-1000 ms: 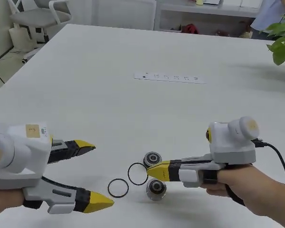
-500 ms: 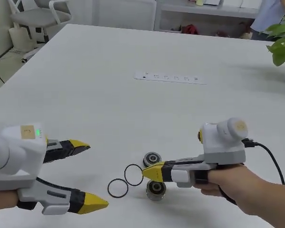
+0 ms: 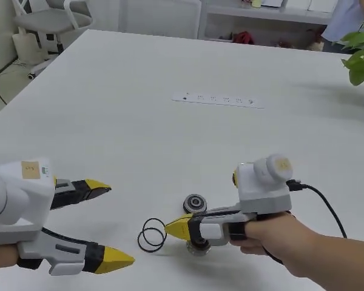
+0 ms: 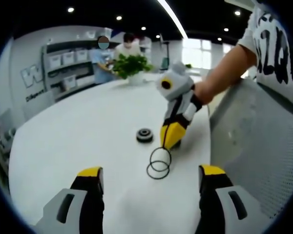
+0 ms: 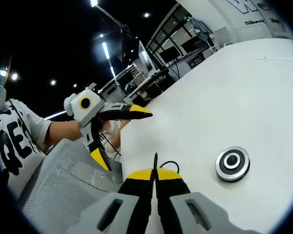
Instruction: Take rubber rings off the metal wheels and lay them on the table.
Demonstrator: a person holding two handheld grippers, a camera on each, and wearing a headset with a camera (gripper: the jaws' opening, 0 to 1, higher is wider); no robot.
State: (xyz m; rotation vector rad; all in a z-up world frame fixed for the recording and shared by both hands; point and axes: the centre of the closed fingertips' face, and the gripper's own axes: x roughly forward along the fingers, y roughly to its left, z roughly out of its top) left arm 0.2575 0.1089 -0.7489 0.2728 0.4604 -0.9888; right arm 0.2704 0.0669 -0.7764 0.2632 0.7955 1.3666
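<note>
Two thin black rubber rings (image 3: pixel 150 235) overlap on the white table (image 3: pixel 170 139); they also appear as rubber rings (image 4: pixel 158 164) between the two grippers. My right gripper (image 3: pixel 170 227) is shut, pinching the edge of one ring (image 5: pixel 155 160) at its yellow tips (image 5: pixel 155 174). One metal wheel (image 3: pixel 195 204) lies flat just behind it, seen too as a wheel (image 4: pixel 144 135) and a wheel (image 5: pixel 232 163). A second wheel (image 3: pixel 199 246) sits partly hidden under the right gripper. My left gripper (image 3: pixel 112 224) is open, left of the rings and apart from them.
A white power strip (image 3: pixel 218 99) lies mid-table. A green plant (image 3: pixel 361 57) stands at the far right edge. An office chair (image 3: pixel 45 21) and shelves are beyond the table. A cable (image 3: pixel 327 209) trails from the right gripper.
My right gripper has moved left and nearer, dragging its ring until it overlaps the other ring. The left gripper has drifted slightly left and down.
</note>
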